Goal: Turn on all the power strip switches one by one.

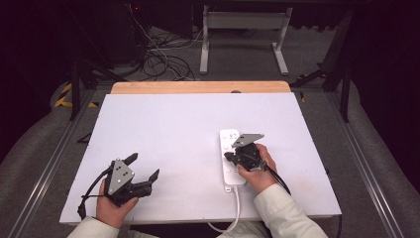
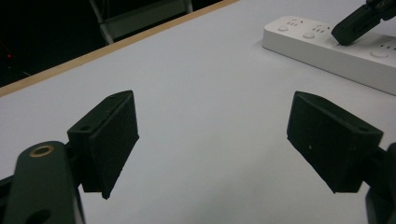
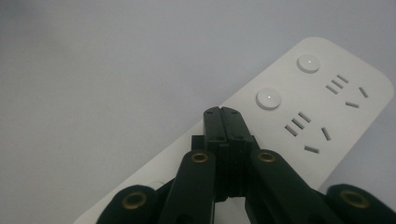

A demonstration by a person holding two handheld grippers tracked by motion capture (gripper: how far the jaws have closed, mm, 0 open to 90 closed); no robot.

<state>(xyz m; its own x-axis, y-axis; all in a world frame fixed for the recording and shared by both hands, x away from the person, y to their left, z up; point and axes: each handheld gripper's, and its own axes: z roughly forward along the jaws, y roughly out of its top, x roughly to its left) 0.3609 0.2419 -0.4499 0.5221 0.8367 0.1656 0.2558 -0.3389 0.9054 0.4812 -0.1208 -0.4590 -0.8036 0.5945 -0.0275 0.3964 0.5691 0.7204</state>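
Right gripper jaws closed, tips over white power strip; left gripper jaws spread wide above bare white table; strip's round buttons clear from right gripper view.

The power strip lay lengthwise on the table, right of centre, with the right gripper over it and the left gripper well apart at near left.

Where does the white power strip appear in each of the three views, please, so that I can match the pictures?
High view: the power strip lies right of centre on the white table, under the right gripper.
Left gripper view: at the upper right, with the right gripper's closed tip on it.
Right gripper view: it runs diagonally from the lower left to the upper right.
Shared landmark: the strip's round buttons.
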